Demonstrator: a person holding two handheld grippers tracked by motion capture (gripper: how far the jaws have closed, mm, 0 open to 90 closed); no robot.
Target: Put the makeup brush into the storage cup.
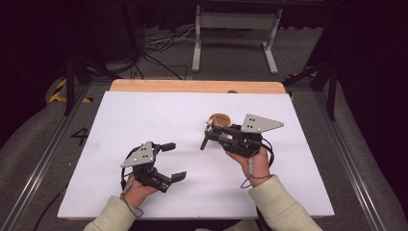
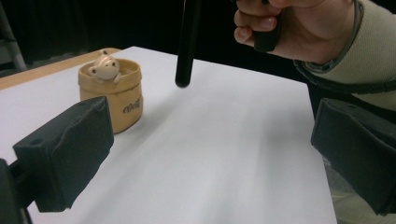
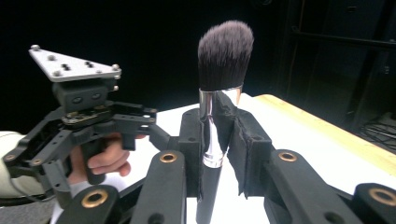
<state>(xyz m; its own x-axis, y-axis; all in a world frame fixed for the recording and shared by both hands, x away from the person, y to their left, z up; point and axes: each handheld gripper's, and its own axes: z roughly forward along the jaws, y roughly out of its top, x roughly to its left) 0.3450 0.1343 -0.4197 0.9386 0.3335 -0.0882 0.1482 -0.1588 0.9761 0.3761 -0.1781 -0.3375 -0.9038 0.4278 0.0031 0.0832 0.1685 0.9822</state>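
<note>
The right gripper (image 3: pixel 217 154) has its pads clamped on the silver collar of a makeup brush (image 3: pixel 223 65), dark bristles up, black handle (image 2: pixel 187 42) hanging clear above the white table (image 1: pixel 144 115); just beyond it in the high view stands a small tan pot (image 2: pixel 119 93) with a little animal figure (image 2: pixel 103 65) peeking from the top; the left gripper (image 1: pixel 171 161), nearer the person, has its jaws spread wide with nothing between them; cream sleeves (image 1: pixel 281 207) enter from the table's near edge.
</note>
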